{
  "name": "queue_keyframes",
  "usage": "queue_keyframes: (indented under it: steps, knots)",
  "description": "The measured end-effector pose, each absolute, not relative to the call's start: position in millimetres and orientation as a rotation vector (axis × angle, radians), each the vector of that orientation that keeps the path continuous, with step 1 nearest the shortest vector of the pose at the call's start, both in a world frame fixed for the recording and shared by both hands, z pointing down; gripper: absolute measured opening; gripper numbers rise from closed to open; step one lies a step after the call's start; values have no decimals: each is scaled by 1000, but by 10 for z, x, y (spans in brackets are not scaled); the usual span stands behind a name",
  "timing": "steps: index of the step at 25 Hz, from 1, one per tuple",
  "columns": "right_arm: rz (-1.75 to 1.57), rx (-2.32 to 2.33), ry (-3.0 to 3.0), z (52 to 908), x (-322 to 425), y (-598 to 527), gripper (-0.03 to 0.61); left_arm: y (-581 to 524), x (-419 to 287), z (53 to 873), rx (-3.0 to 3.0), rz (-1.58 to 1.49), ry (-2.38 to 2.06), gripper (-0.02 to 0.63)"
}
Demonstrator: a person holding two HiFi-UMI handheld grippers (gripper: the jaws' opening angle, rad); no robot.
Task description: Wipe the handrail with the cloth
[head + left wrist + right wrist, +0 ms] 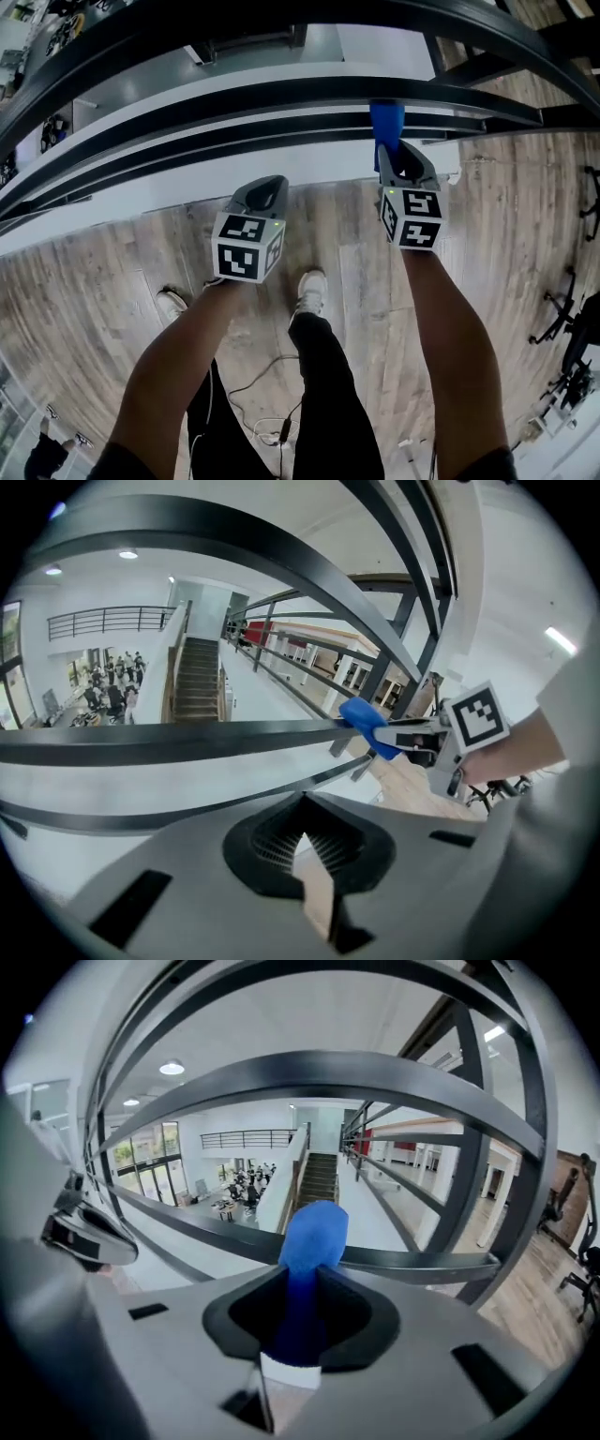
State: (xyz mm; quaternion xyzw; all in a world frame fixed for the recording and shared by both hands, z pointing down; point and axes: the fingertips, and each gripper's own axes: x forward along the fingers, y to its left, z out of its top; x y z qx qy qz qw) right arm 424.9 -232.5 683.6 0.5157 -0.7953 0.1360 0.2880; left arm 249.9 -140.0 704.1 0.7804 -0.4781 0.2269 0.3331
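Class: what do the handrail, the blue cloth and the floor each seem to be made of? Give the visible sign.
The handrail is probably painted metal: dark grey, smooth, with a soft sheen. The cloth looks like soft blue fabric, perhaps microfibre, since it bunches roundly. The floor shows wood-grain planks; whether timber or laminate, I cannot tell.

Upper gallery of an open-plan office building. Indicators: a dark metal handrail (281,94) bordering a wood-plank floor (94,300); a staircase (195,682) descending to a lower level with desks (230,1202); office chairs (581,342) at the right.
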Motion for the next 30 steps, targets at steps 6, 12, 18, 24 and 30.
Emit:
queue_keyframes:
  steps: [6,12,18,24,30]
  knots:
    - [265,1120,-2210,7001,2729,-1561,101,-679,1432,7242,1995,626,-1269,3]
    - [364,930,-2245,7537,947,-793,101,-68,-188,7501,1843,590,-1388,3]
    - [475,786,-2297,7871,-817,-432,101,525,-1997,7654,1716,610,-1529,3]
    - [455,689,-2318,8110,-2304,-253,101,918,-3652,7736,1548,562,-1689,3]
    - [470,675,-2344,8297,-3432,-199,101,1062,-4751,7905,1441,460,-1703,3]
